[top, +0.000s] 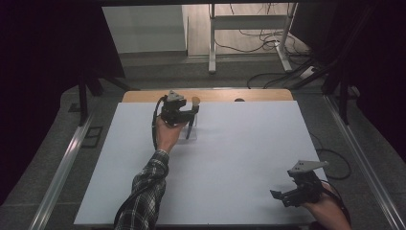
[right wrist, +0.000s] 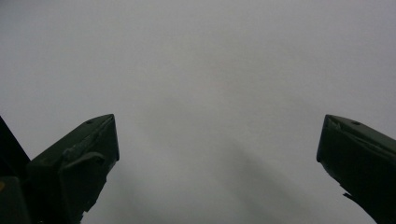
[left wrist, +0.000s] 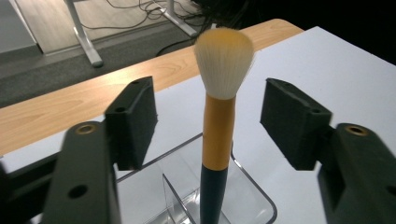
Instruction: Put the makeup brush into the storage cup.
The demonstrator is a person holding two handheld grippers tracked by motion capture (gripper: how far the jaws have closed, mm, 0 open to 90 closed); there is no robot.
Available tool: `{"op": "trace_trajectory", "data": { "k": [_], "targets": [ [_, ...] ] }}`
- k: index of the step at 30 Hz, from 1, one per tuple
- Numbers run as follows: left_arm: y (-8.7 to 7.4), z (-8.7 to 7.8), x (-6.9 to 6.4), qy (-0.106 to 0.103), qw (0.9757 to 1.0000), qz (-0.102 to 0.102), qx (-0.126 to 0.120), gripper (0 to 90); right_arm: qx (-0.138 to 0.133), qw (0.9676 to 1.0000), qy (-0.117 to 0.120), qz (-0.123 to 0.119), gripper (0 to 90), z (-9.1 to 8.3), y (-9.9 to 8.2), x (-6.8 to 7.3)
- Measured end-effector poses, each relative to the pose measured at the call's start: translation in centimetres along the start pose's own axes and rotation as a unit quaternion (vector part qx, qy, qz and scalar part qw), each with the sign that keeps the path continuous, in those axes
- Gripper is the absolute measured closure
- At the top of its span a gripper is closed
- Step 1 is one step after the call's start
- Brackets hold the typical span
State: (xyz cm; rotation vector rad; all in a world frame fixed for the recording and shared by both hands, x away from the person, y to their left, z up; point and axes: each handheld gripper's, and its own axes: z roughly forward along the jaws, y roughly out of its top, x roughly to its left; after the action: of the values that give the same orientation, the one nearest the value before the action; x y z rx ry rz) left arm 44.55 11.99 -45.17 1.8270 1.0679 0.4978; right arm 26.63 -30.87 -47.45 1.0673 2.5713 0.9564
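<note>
Nearest the high camera, a plaid-sleeved left forearm is seen stretched forward over the white table, whose far wooden edge is left uncovered. Beyond it, grey floor, a white-legged frame and loose cables are seen in a dark-sided room. The right gripper is held low at the near right corner, its fingers spread with nothing between them. The left gripper is held level at the far edge, its fingers parted, clear of the makeup brush. The brush is stood upright in a clear plastic holder, bristles upward, long axis vertical.
</note>
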Motion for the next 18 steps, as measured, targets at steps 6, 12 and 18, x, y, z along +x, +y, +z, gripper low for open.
{"op": "trace_trajectory", "data": {
  "k": [6,12,18],
  "targets": [
    [-0.03,0.22,0.15,-0.016,0.9998,-0.002,0.014,23.7,0.000,1.0000,0.000,0.000,0.0,0.00,0.00,-0.01],
    [-0.02,0.27,0.09,-0.023,0.9994,0.002,0.025,16.0,0.000,1.0000,0.000,0.000,0.0,0.01,0.00,-0.02],
    [-0.03,0.04,0.27,-0.043,0.9988,-0.004,0.022,11.5,0.000,1.0000,-0.001,0.001,0.0,0.00,0.01,-0.02]
  ]
}}
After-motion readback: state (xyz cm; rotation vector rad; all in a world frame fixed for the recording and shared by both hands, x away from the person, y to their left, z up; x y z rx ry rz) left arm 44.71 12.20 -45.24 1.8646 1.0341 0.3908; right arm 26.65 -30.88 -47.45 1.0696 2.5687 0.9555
